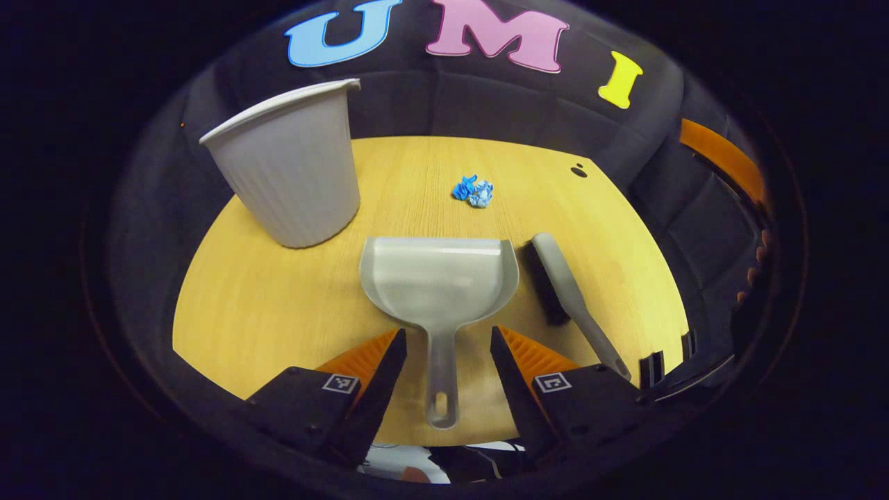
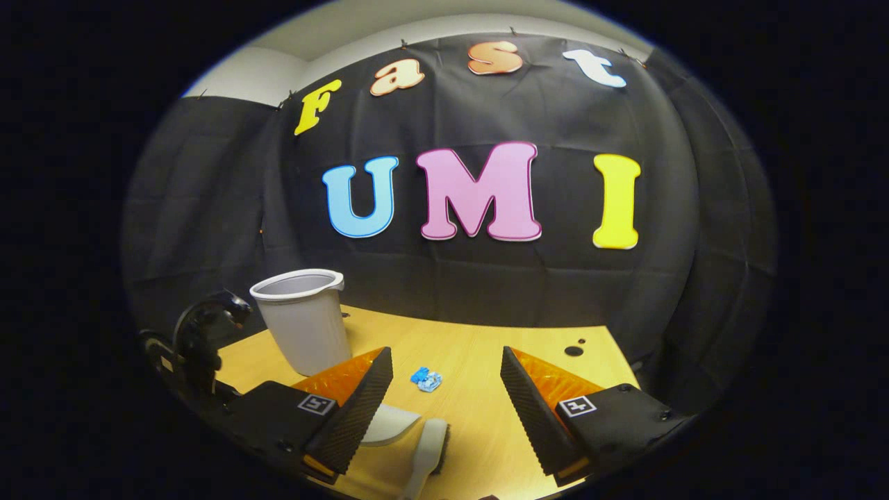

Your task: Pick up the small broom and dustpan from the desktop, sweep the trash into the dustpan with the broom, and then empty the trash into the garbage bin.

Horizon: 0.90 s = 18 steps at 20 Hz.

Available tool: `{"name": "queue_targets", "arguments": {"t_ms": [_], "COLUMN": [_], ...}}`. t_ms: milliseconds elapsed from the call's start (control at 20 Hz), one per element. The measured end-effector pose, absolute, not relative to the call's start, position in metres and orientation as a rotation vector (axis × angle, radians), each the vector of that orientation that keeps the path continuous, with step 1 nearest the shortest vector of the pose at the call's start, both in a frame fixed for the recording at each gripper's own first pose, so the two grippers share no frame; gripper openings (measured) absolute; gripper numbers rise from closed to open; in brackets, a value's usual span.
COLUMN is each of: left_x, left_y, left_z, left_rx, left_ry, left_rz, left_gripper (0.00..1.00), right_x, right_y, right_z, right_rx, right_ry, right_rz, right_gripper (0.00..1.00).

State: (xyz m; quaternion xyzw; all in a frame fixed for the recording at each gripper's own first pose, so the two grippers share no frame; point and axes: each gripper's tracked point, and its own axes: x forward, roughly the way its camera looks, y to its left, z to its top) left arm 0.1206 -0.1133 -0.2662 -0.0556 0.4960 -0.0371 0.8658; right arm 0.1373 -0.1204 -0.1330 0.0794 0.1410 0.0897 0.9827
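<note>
Left claw (image 1: 444, 347): wide open, empty, straddling dustpan (image 1: 439, 278) handle
Right claw (image 2: 446, 378): wide open, empty
Broom (image 1: 566, 292): dustpan's 3 o'clock
Trash (image 1: 474, 191): dustpan's 12 o'clock

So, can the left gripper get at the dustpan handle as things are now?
Probably yes. The left gripper is open, with the dustpan handle lying between its fingers on the table. The broom lies beside the pan, apart from the handle.

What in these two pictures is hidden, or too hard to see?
- Dustpan, right gripper view: mostly behind a finger of the right gripper.
- Broom, right gripper view: handle cut off by the bottom edge.
- Trash, left gripper view: too small to identify.
- Garbage bin: its inside is hidden by its wall.
</note>
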Motion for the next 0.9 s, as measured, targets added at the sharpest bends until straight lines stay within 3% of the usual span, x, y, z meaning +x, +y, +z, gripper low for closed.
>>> {"name": "queue_targets", "arguments": {"t_ms": [200, 300, 350, 750, 850, 900], "left_x": [0.123, 0.127, 0.13, 0.157, 0.159, 0.16], "left_y": [-0.112, -0.116, -0.116, -0.117, -0.123, -0.123], "left_z": [-0.299, -0.312, -0.319, -0.343, -0.344, -0.346], "left_rx": [-0.218, -0.241, -0.241, -0.075, -0.09, -0.076], "left_ry": [1.215, 1.302, 1.337, 1.545, 1.58, 1.593], "left_rz": [0.017, 0.032, 0.038, 0.057, 0.026, 0.007], "left_gripper": [0.75, 0.75, 0.75, 0.75, 0.68, 0.52], "right_x": [0.142, 0.143, 0.144, 0.123, 0.117, 0.114], "right_y": [-0.137, -0.147, -0.151, -0.141, -0.141, -0.141], "right_z": [-0.147, -0.159, -0.165, -0.175, -0.18, -0.185], "right_rx": [0.207, 0.232, 0.245, 0.309, 0.321, 0.334], "right_ry": [0.317, 0.347, 0.362, 0.448, 0.479, 0.497], "right_rz": [0.183, 0.182, 0.181, 0.288, 0.29, 0.28], "right_gripper": [0.99, 0.91, 0.97, 0.97, 0.97, 0.97]}}
